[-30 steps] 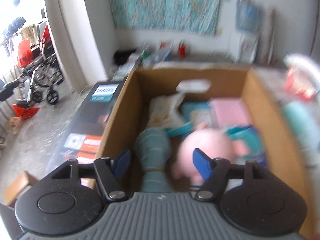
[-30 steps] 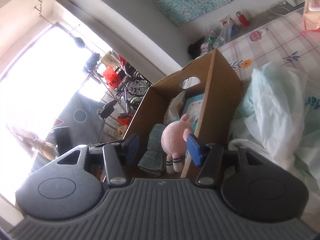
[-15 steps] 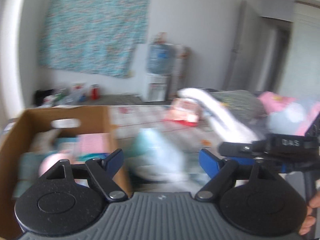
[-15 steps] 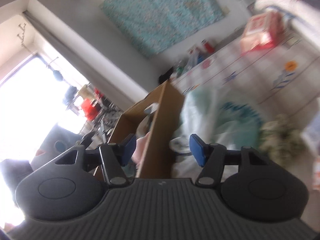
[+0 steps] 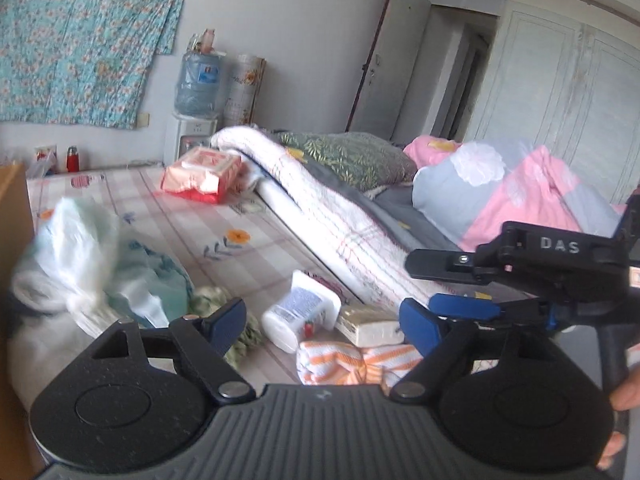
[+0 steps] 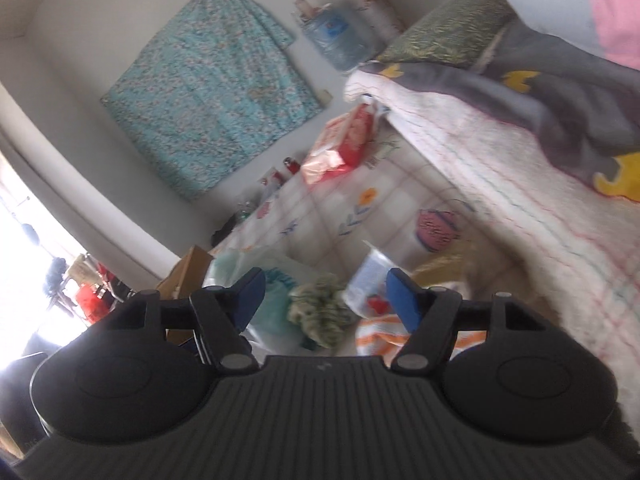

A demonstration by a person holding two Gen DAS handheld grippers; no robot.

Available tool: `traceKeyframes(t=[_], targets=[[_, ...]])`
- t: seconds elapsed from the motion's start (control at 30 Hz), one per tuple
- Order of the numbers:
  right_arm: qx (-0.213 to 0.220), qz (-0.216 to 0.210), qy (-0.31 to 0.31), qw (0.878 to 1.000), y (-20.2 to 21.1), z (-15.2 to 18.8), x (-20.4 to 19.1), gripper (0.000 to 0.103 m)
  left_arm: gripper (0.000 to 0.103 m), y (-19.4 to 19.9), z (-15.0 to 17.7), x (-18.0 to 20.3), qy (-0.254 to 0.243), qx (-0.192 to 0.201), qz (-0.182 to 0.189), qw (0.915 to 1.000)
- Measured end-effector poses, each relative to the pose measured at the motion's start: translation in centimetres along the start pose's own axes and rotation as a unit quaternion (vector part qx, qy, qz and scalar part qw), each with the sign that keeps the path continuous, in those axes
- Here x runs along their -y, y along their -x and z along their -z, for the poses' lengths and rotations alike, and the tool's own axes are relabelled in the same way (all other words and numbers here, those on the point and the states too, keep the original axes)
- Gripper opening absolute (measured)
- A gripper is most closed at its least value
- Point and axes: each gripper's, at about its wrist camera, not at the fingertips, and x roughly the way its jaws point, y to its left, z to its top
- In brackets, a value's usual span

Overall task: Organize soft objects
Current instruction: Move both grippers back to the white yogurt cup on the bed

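Left claw (image 5: 320, 320): blue pads spread wide, nothing between them. Right claw (image 6: 324, 294): likewise parted and empty; its far side is cut off in the left view. Both hang over a heap on the checked bed sheet (image 5: 248, 216): orange-striped white towel (image 5: 340, 362), fuzzy green cloth (image 6: 320, 312) partly hidden behind the pads, white wipes pack (image 5: 300, 310), crumpled pale-green plastic bag (image 5: 80, 248), blurred. Brown cardboard box (image 5: 14, 200) at the bed's left edge, mostly out of frame.
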Motion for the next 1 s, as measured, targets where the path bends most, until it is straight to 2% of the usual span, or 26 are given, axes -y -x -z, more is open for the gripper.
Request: traceKeyframes(t=[0.07, 0.2, 0.33, 0.43, 0.7, 0.8, 0.87, 1.0], targets=[[-0.003, 0.008, -0.006, 1.0, -0.1, 0.1, 1.2, 0.067, 0.082, -0.7, 0.7, 0.0, 0.013, -0.007, -0.002, 0.9999], [-0.016, 0.01, -0.014, 1.0, -1.3, -0.7, 2.3, 0.067, 0.07, -1.7, 1.2, -0.4, 0.017, -0.019, -0.018, 0.9995], [-0.041, -0.01, -0.001, 0.999, -3.8, -2.5, 2.0, 0.067, 0.056, -2.7, 1.0, -1.2, 0.026, -0.025, -0.033, 0.9988], [-0.078, -0.029, -0.002, 0.997, -6.4, -4.2, 1.5, 0.066, 0.045, -3.6, 0.7, -1.7, 0.033, -0.03, -0.037, 0.9983], [-0.14, -0.003, 0.043, 0.989, -13.7, -6.0, 0.8, 0.053, 0.019, -6.5, 1.0, -1.8, 0.03, -0.056, -0.035, 0.9973], [-0.16, 0.008, 0.058, 0.985, -15.2, -5.9, 0.5, 0.051, 0.016, -7.6, 1.3, -2.1, 0.043, -0.069, -0.028, 0.9963], [-0.181, 0.0, 0.06, 0.982, -16.0, -5.7, 0.3, 0.049, 0.016, -8.0, 1.5, -2.2, 0.054, -0.074, -0.019, 0.9956], [-0.187, -0.001, 0.076, 0.979, -15.8, -5.4, -0.5, 0.049, 0.017, -8.1, 1.8, -2.7, 0.072, -0.076, -0.017, 0.9944]])
